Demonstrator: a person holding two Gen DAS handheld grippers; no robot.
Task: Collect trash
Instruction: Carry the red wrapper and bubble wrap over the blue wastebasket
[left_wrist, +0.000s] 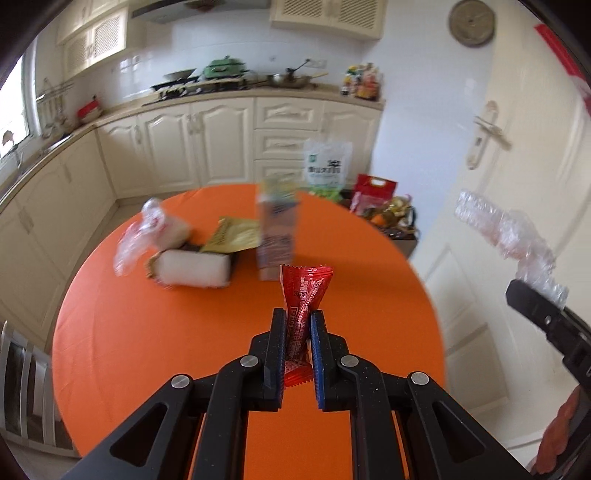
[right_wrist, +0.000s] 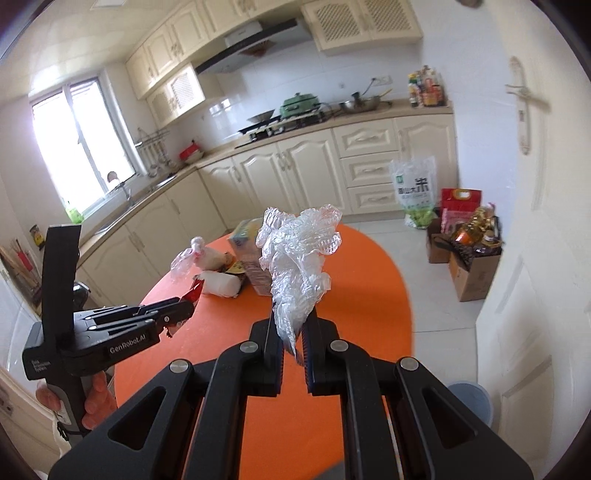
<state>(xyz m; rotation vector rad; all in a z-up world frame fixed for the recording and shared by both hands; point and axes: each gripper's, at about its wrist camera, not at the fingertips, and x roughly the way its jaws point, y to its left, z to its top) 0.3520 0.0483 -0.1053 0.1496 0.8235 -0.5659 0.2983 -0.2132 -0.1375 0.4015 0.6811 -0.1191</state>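
Note:
My left gripper (left_wrist: 297, 317) is shut on a red snack wrapper (left_wrist: 303, 291) that sticks up between its fingers above the round orange table (left_wrist: 147, 350). My right gripper (right_wrist: 291, 325) is shut on a crumpled clear plastic glove (right_wrist: 299, 258), raised over the same table (right_wrist: 369, 295). In the right wrist view the left gripper (right_wrist: 184, 312) shows at the left with the red wrapper (right_wrist: 194, 291) in its tip. In the left wrist view the right gripper (left_wrist: 532, 295) comes in at the right edge, and the clear plastic (left_wrist: 506, 232) stands up from it.
On the table's far side lie a clear bag (left_wrist: 140, 232), a white foam block (left_wrist: 192, 267), a gold pouch (left_wrist: 232, 234) and an upright carton (left_wrist: 277, 232). A blue bin (right_wrist: 471, 402) stands on the floor at the right. Bags and boxes (right_wrist: 465, 251) sit by the door.

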